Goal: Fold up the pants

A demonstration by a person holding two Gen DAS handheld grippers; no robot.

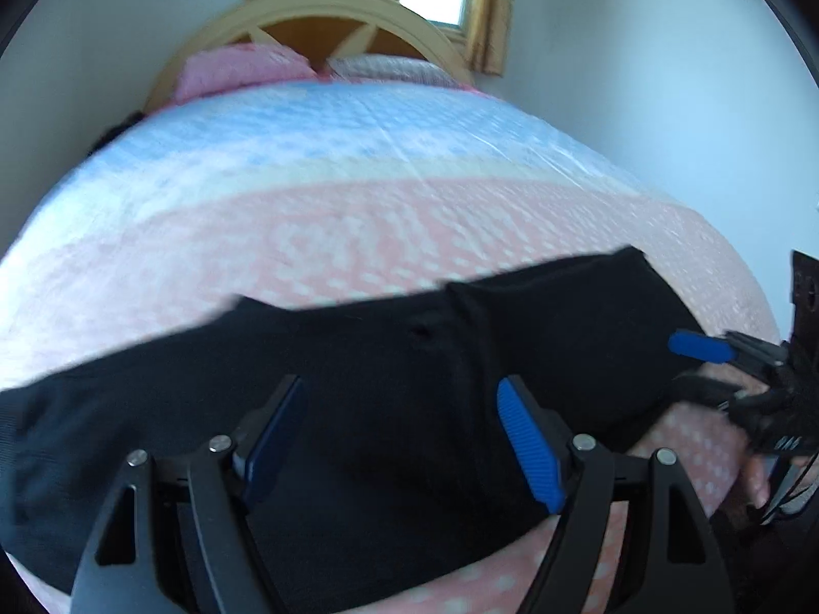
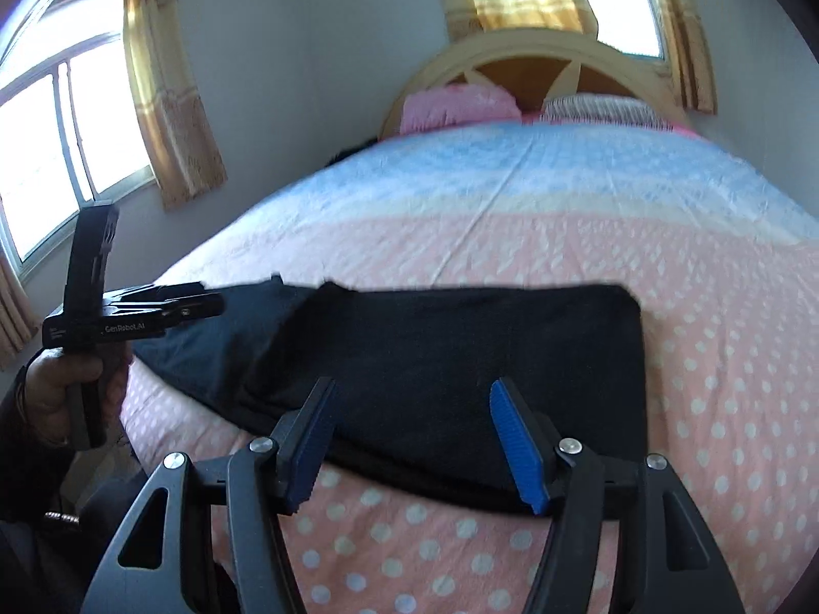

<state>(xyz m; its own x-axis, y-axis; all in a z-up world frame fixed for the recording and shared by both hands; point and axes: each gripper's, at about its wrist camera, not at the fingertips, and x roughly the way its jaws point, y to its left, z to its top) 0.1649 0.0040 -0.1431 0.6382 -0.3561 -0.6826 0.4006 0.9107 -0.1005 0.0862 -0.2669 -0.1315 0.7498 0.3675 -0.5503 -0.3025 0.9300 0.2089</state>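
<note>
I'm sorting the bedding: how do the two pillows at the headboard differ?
The left pillow is plain bright pink; the right pillow is pale with a fine pattern. The left one looks fluffier and bunched, the right one smoother. Both lie against the wooden headboard.

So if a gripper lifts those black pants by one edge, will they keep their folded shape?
Probably not. The black pants look soft and floppy, lying flat with creased layers, so they would likely droop and unfold. On the dotted bedspread, pushing would probably bunch them.
</note>
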